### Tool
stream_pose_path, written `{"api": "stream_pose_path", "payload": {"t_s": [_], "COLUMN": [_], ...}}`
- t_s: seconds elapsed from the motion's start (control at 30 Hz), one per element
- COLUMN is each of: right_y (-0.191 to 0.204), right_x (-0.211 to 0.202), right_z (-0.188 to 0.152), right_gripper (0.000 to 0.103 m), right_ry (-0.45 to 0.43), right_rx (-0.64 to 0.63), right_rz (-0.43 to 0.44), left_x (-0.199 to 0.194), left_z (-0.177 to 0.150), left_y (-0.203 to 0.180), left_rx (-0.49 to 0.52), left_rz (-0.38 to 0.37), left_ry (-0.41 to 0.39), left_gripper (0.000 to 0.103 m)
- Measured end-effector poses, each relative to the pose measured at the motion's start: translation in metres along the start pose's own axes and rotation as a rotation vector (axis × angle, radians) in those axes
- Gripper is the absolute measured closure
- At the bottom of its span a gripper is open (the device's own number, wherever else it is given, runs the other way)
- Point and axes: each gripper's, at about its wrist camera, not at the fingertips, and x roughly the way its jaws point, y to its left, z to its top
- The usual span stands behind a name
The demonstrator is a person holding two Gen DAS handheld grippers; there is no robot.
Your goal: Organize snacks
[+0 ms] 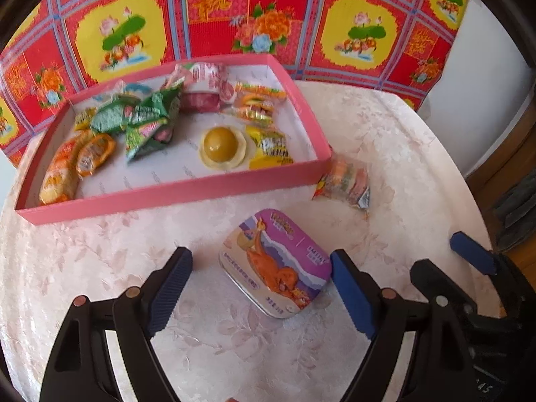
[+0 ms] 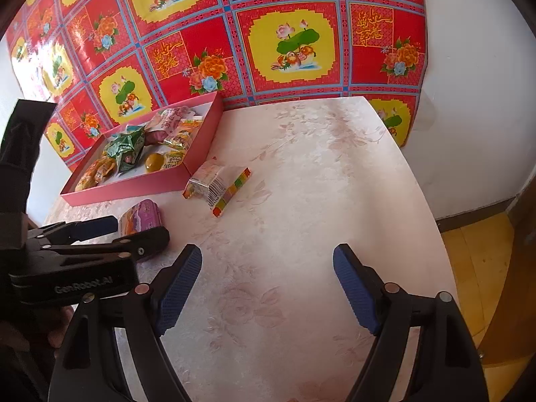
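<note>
Table (image 1: pixel 83 268), pale floral cloth; far edge meets red patterned wall cover (image 1: pixel 217 10). Pink tray (image 1: pixel 167 194) crowded with wrapped snacks, labels blurred. Multicoloured candy pack (image 1: pixel 348 181) lies just outside tray's right corner. Purple tin (image 1: pixel 274 264) between left gripper (image 1: pixel 261 288) pads, jaws wide, not touching. Right gripper (image 2: pixel 268 284) open over bare cloth.
</note>
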Motion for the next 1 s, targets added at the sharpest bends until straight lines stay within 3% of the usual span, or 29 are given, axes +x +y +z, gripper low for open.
{"api": "stream_pose_path", "payload": {"t_s": [0.27,0.43,0.63,1.0], "right_y": [0.006,0.016,0.027,0.047], "right_x": [0.002,0.003,0.009,0.049], "right_z": [0.0,0.0,0.011,0.033], "right_gripper": [0.02,0.02,0.02,0.02], "right_ry": [-0.004,-0.001,-0.001,0.063], "right_rx": [-0.018,-0.045,-0.088,-0.187], "right_rz": [0.022,0.034,0.034,0.019], "left_x": [-0.003,-0.006,-0.01,-0.015], "left_z": [-0.006,-0.011,-0.018,-0.037], "left_y": [0.005,0.009,0.021,0.063], "left_rx": [-0.002,0.003,-0.002,-0.077], "left_rz": [0.01,0.023,0.001,0.06], "left_ry": [-0.038,-0.068,-0.088,-0.103], "left_gripper": [0.02,0.033,0.034,0.034]}}
